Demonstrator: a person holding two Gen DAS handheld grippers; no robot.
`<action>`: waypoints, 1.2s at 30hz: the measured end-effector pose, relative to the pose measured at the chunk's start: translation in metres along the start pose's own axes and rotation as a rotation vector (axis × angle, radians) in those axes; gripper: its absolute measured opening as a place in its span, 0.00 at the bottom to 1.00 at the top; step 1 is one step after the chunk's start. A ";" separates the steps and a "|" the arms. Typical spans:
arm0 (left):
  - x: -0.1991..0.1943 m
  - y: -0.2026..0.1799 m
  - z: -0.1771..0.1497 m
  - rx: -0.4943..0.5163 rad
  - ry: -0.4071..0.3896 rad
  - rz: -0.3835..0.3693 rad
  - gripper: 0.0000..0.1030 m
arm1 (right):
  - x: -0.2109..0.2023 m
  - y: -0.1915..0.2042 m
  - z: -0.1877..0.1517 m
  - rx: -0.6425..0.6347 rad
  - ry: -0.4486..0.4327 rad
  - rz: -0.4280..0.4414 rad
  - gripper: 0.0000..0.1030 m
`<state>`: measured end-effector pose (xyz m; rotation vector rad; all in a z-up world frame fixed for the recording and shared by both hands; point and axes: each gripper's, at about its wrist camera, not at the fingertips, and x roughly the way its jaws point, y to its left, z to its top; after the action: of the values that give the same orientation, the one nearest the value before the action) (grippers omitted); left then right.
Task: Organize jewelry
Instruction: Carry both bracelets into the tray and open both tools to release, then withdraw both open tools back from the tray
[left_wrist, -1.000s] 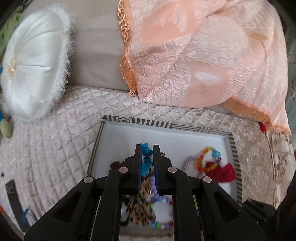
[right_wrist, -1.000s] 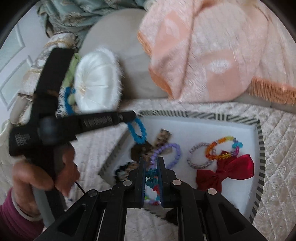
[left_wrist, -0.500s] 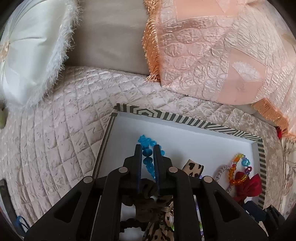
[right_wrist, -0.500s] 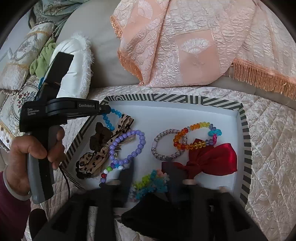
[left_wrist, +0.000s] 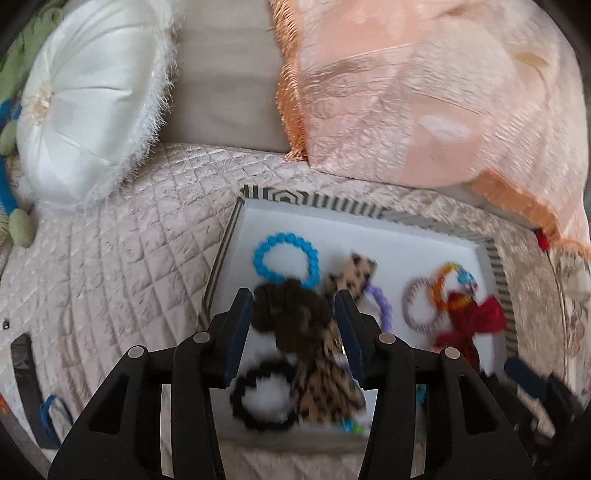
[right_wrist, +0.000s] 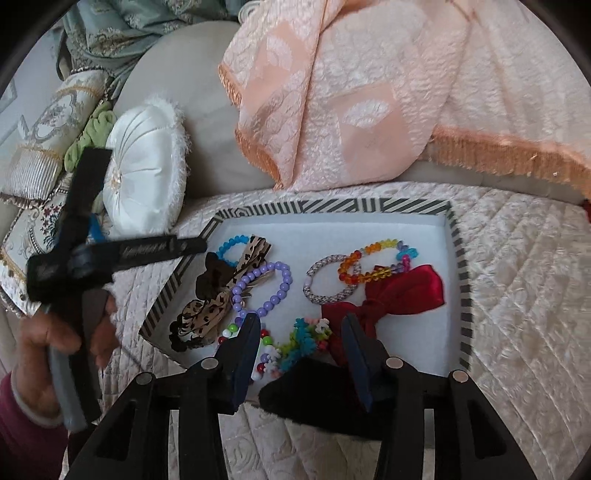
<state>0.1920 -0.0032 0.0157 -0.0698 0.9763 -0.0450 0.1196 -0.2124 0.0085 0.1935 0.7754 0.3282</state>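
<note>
Both tools have opened: your left tool (left_wrist: 294, 317) dropped the blue bracelet (left_wrist: 286, 264) at 12 o'clock, your right tool (right_wrist: 299, 339) the bead bracelet (right_wrist: 295, 343) between its tips.

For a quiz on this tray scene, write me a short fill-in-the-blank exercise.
1. The left gripper has its jaws ____.
2. The blue bead bracelet lies inside the striped ____.
3. The satin bow in the tray is ____ in colour.
4. The purple bead bracelet partly overlaps the ____-print bow.

Missing words: open; tray; red; leopard
</note>
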 end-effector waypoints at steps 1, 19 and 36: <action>-0.006 -0.002 -0.006 0.009 -0.007 -0.001 0.44 | -0.004 0.003 -0.002 -0.005 -0.009 -0.010 0.42; -0.096 -0.009 -0.079 0.013 -0.156 0.033 0.44 | -0.057 0.036 -0.025 -0.041 -0.106 -0.123 0.43; -0.141 -0.017 -0.105 0.011 -0.242 0.059 0.44 | -0.094 0.050 -0.034 -0.039 -0.154 -0.152 0.45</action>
<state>0.0259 -0.0144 0.0755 -0.0356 0.7357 0.0125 0.0216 -0.1974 0.0604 0.1209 0.6269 0.1817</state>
